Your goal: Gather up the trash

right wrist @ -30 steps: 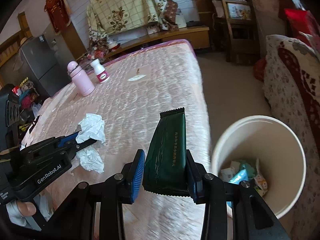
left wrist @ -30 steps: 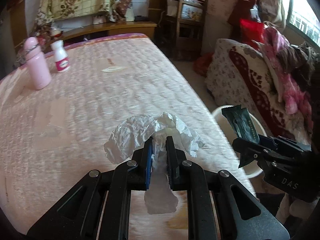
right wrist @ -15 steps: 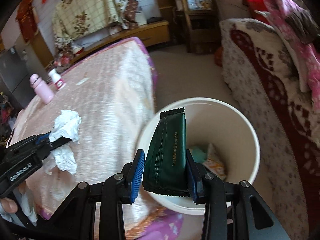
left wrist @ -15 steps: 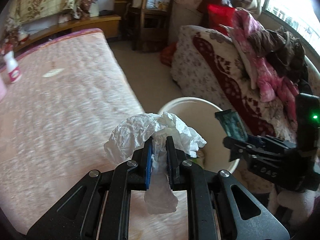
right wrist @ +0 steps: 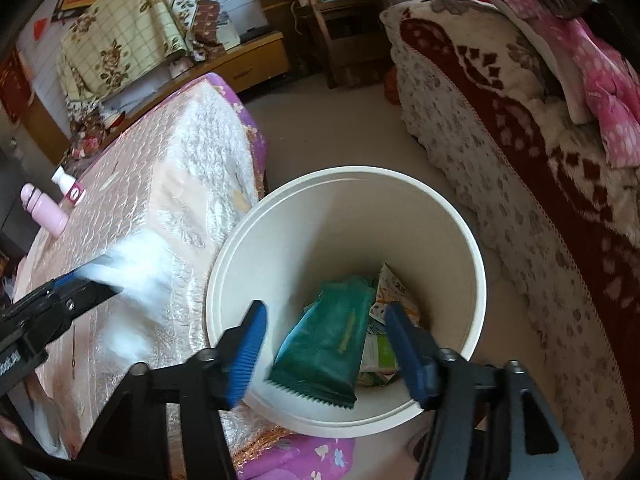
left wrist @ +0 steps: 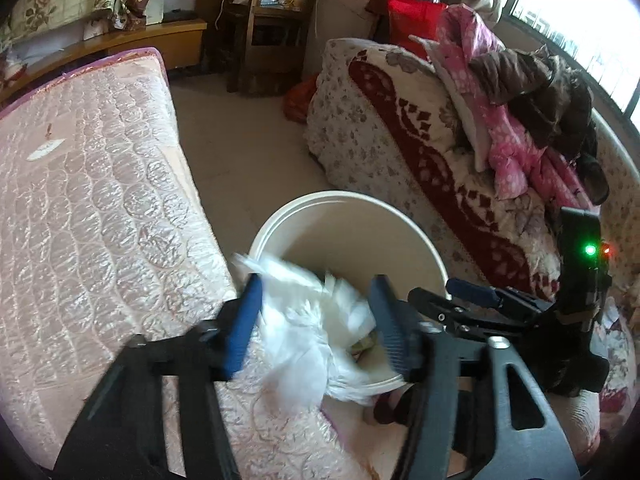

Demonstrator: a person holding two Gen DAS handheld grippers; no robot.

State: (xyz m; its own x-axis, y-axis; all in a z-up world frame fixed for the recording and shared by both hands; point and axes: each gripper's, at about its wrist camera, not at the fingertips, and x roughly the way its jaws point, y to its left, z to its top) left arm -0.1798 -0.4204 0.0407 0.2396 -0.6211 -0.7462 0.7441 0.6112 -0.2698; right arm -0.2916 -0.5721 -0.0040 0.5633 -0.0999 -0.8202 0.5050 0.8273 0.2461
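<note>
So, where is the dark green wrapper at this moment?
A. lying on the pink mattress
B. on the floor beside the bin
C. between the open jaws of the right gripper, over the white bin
C: the dark green wrapper sits loose between the right gripper's spread jaws, over the white bin.

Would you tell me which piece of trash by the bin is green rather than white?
The wrapper between the right gripper's just-opened jaws, over the bin. The tissue between the left gripper's just-opened jaws is white.
</note>
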